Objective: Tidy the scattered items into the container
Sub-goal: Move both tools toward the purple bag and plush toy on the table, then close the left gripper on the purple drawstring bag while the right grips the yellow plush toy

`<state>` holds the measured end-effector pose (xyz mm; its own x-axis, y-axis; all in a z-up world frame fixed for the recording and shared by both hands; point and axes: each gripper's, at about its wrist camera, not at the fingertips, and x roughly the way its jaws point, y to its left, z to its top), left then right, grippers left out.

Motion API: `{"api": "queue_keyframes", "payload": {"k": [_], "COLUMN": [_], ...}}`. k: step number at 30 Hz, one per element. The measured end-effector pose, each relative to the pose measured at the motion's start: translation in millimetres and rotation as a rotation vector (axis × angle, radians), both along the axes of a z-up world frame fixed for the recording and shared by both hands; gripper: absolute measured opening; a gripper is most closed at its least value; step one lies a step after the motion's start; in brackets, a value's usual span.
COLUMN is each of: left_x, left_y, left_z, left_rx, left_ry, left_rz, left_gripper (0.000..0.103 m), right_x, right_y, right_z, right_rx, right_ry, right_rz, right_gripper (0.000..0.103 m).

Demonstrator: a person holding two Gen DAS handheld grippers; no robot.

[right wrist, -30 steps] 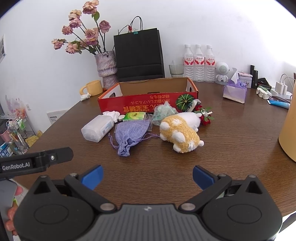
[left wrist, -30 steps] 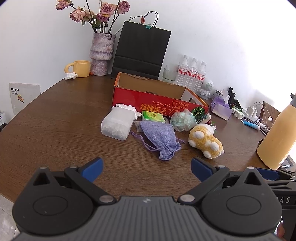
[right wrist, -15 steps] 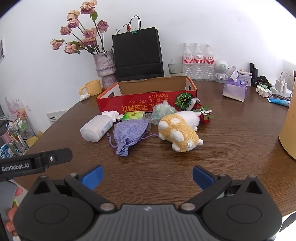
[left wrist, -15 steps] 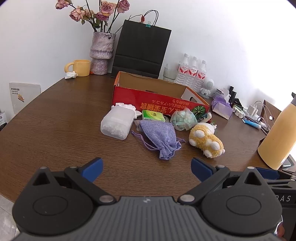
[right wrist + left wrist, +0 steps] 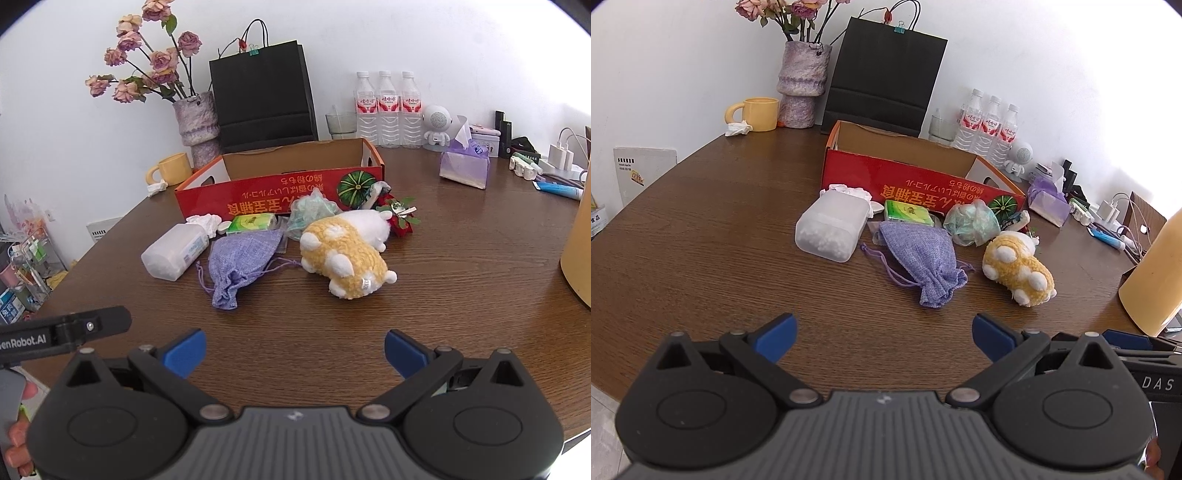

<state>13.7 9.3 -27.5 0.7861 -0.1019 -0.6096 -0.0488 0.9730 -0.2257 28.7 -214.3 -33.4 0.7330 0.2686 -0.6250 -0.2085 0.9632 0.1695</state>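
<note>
Before the red box (image 5: 923, 184), purple pouch (image 5: 919, 254), plush toy (image 5: 343, 254), left gripper (image 5: 884, 328) and right gripper (image 5: 295, 347) jaws wide, empty

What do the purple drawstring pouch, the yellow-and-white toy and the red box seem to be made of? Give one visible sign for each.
Purple drawstring pouch: coarse woven cloth, matte; the weave shows.
Yellow-and-white toy: fuzzy plush, probably synthetic; nubbly, curly pile.
Red box: cardboard, printed red outside; plain brown inside walls.
</note>
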Motion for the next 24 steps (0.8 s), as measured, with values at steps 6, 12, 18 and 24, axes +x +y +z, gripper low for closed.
{"api": "queue_keyframes", "payload": {"k": [6,12,18,24], "left_x": [10,23,39,56], "left_y": [-3,-9,-12,-16], "left_z": [-2,-4,-6,-10], "left_rx": [0.006,0.016,0.019,0.022], "left_ry": [0.015,0.026,0.049,0.075], "left_rz": [0.0,-0.013,-0.023,-0.032], "left_gripper": [0.103,0.103,0.103,0.103], "right_x": [10,21,34,51], "right_y": [-2,-5,-9,-11], "right_z": [-4,-7,-11,-15], "right_rx": [-0.005,-0.014,-0.015,-0.025], "right_ry": [0.01,0.019,0.027,0.033], "right_rz": [0.001,0.002,-0.002,-0.002], "right_gripper": [0.103,0.103,0.103,0.103]}}
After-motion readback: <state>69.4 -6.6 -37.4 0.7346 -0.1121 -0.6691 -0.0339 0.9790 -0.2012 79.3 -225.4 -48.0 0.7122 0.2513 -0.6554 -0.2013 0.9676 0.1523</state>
